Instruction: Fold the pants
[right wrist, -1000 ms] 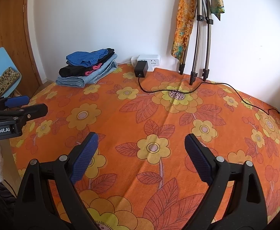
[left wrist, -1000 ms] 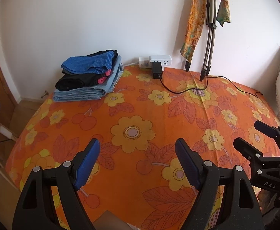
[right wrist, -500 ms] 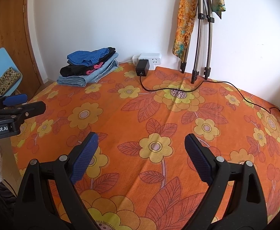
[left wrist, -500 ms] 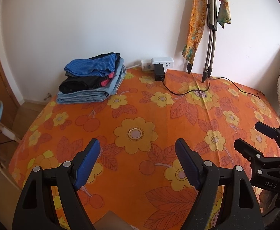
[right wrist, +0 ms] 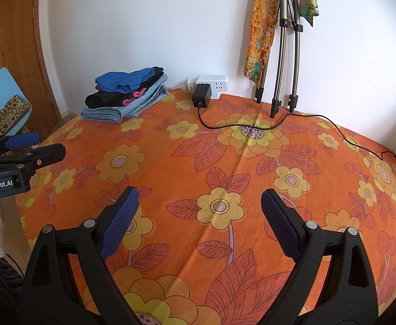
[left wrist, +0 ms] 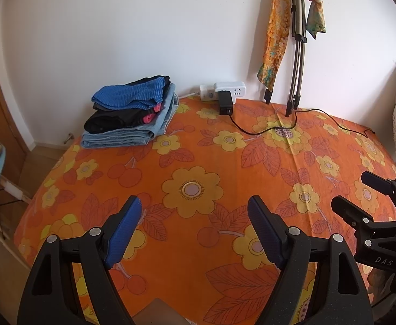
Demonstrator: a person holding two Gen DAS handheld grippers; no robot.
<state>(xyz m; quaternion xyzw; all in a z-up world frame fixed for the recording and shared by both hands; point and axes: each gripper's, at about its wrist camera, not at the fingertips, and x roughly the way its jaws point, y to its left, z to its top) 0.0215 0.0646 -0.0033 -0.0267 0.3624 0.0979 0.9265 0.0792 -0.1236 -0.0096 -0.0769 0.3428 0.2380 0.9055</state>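
Note:
A stack of folded clothes point(left wrist: 131, 116) lies at the far left corner of the orange flowered table point(left wrist: 225, 168): blue striped piece on top, black with pink in the middle, light denim below. It also shows in the right wrist view point(right wrist: 127, 96). My left gripper point(left wrist: 193, 211) is open and empty above the table's near edge. My right gripper point(right wrist: 200, 203) is open and empty above the table's near part. The right gripper shows at the right edge of the left wrist view point(left wrist: 360, 192); the left gripper shows at the left of the right wrist view point(right wrist: 35, 146).
A white power strip with a black adapter point(left wrist: 225, 100) sits by the wall; its black cable point(left wrist: 265, 131) runs across the back of the table. Tripod legs point(left wrist: 295, 81) with scarves stand at the back. A blue chair point(right wrist: 3, 100) stands left of the table.
Both grippers have drawn back and risen slightly, so the table sits a bit lower in both views. The jaws stay open.

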